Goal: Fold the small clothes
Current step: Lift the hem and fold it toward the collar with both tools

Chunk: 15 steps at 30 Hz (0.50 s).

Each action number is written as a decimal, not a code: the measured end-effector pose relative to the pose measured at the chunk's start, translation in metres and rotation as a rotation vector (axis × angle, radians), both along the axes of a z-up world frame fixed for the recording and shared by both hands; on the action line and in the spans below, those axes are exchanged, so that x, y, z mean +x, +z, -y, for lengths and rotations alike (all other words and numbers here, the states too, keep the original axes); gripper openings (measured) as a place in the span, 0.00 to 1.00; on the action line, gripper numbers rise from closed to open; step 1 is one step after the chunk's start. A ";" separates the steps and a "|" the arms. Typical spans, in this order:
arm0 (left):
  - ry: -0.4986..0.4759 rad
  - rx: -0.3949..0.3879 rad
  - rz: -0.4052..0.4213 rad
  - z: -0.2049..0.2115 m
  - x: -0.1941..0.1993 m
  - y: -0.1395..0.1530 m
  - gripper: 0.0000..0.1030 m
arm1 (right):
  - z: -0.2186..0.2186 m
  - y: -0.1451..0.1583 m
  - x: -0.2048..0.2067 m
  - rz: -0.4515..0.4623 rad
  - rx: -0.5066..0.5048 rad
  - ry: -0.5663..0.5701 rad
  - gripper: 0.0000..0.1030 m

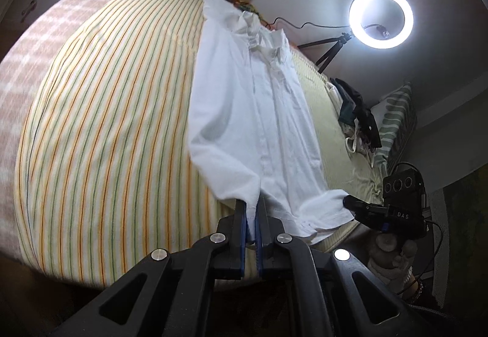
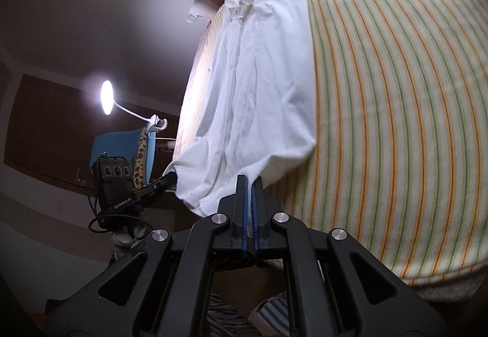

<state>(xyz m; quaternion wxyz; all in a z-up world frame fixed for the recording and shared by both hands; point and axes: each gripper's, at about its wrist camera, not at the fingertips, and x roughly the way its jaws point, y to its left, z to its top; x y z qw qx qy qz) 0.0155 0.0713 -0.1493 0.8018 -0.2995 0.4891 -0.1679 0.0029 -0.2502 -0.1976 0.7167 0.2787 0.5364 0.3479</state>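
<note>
Right gripper [image 2: 250, 184] jaws pinch white shirt [image 2: 253, 87] hem.

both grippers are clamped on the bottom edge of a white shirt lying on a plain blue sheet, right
Not quite: the sheet is not plain blue but cream with orange and green stripes, as both wrist views show. The left gripper and right gripper are indeed clamped on the white shirt at its bottom edge.

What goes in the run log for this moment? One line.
left gripper: shut on shirt | right gripper: shut on shirt | shirt: flat on striped bed
</note>
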 end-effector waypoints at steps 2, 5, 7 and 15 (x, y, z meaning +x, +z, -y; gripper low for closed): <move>0.000 0.007 0.016 0.000 0.012 0.007 0.01 | -0.006 0.009 0.009 0.027 -0.016 -0.006 0.03; 0.015 0.009 0.025 -0.004 0.033 0.012 0.01 | -0.005 0.019 0.027 0.052 -0.027 -0.025 0.03; 0.024 0.019 0.029 -0.008 0.048 0.014 0.01 | -0.007 0.024 0.041 0.072 -0.042 -0.039 0.04; 0.047 0.022 -0.011 -0.018 0.098 -0.005 0.01 | -0.019 0.026 0.084 0.063 -0.074 -0.093 0.03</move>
